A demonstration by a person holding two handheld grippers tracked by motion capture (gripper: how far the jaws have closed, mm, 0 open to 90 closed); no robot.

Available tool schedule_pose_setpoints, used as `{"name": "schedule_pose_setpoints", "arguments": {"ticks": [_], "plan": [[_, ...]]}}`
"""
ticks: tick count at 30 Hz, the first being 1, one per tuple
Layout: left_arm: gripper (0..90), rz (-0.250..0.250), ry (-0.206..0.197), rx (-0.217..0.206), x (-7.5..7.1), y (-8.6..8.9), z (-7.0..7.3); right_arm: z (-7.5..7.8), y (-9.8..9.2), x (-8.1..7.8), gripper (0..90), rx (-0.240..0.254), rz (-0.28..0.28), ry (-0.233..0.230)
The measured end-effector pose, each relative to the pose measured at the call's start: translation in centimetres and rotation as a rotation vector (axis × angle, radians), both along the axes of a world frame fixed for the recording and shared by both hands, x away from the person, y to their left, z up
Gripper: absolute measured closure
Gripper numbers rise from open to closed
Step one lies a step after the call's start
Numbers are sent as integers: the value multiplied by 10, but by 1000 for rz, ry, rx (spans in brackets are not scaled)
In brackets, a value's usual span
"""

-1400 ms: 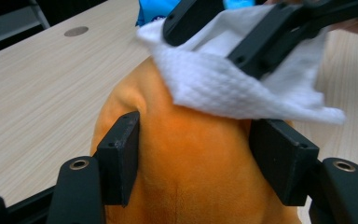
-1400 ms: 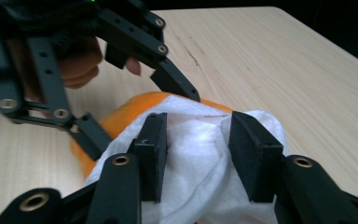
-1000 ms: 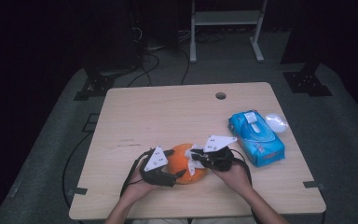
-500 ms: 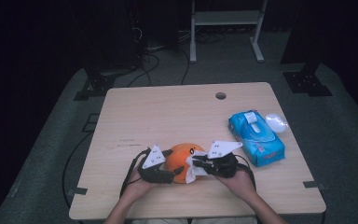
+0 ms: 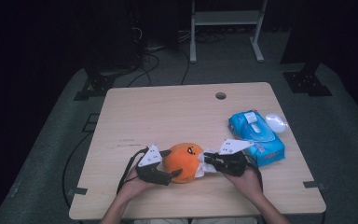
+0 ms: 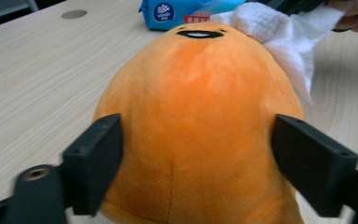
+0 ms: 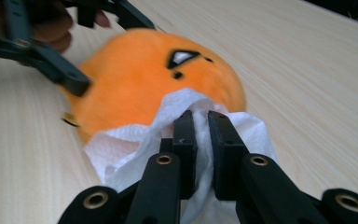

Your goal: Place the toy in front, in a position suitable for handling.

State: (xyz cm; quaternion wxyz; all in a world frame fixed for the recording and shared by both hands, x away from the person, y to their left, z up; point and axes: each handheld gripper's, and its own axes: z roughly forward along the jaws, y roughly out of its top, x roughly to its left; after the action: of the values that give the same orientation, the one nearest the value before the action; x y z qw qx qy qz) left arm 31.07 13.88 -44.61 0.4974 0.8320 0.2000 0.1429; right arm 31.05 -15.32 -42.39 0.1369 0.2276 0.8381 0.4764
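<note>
Since a second ago the right gripper (image 5: 208,164) has slid in toward the orange plush toy (image 5: 184,161) with its tissue, and the toy now sits more upright between the two grippers than it did then. Left gripper (image 5: 176,167) has barely shifted, though its fingers (image 6: 94,158) just eased a bit wider again with the toy still between them.

Those left fingers are spread wide on either side of the toy's lower body, right up against the orange fabric on both flanks. The right gripper's fingers (image 7: 186,135) are pressed together, pinching a crumpled white tissue (image 7: 168,135), and the tissue is pushed against the toy just below its face.

Going outward from the toy: it sits near the front edge of the tabletop (image 5: 168,116), roughly centred between the side edges. Both hands come in from that front edge, so there's little spare room on that side. Just right of the toy, past the right gripper, is a blue wet-wipes pack (image 5: 255,136), close to the right edge, with a small white thing I can't make out beside it. Behind the toy and to its left is bare wood all the way to the far edge, where there's a round cable hole (image 5: 220,95).
</note>
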Motion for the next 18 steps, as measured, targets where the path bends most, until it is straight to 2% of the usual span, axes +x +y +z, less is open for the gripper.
{"name": "schedule_pose_setpoints", "arguments": {"ticks": [2,3,4,5,8,11,12,15,17,18], "plan": [[234,-2,-2,-10,1,-2,0,1,3,-3,814,7,10,-4],[248,-10,-10,-13,1,-4,0,3,9,-6,814,29,38,-3],[254,-11,-21,-11,0,-7,0,7,22,-12,814,18,83,-24],[254,-11,-21,-11,0,-7,0,8,26,-15,813,2,90,-43],[231,3,-20,-9,0,-7,3,10,30,-14,814,-13,75,-67],[67,59,-17,-7,1,-5,6,3,21,-5,814,5,46,-41],[63,58,-14,-20,1,-4,6,1,14,-1,814,25,29,-22],[68,49,8,-16,2,-3,4,1,12,0,814,28,20,-21],[104,39,23,-12,2,-2,4,1,13,-1,814,23,18,-22],[217,29,25,-16,2,-2,3,1,18,-4,814,28,19,-26]]}}
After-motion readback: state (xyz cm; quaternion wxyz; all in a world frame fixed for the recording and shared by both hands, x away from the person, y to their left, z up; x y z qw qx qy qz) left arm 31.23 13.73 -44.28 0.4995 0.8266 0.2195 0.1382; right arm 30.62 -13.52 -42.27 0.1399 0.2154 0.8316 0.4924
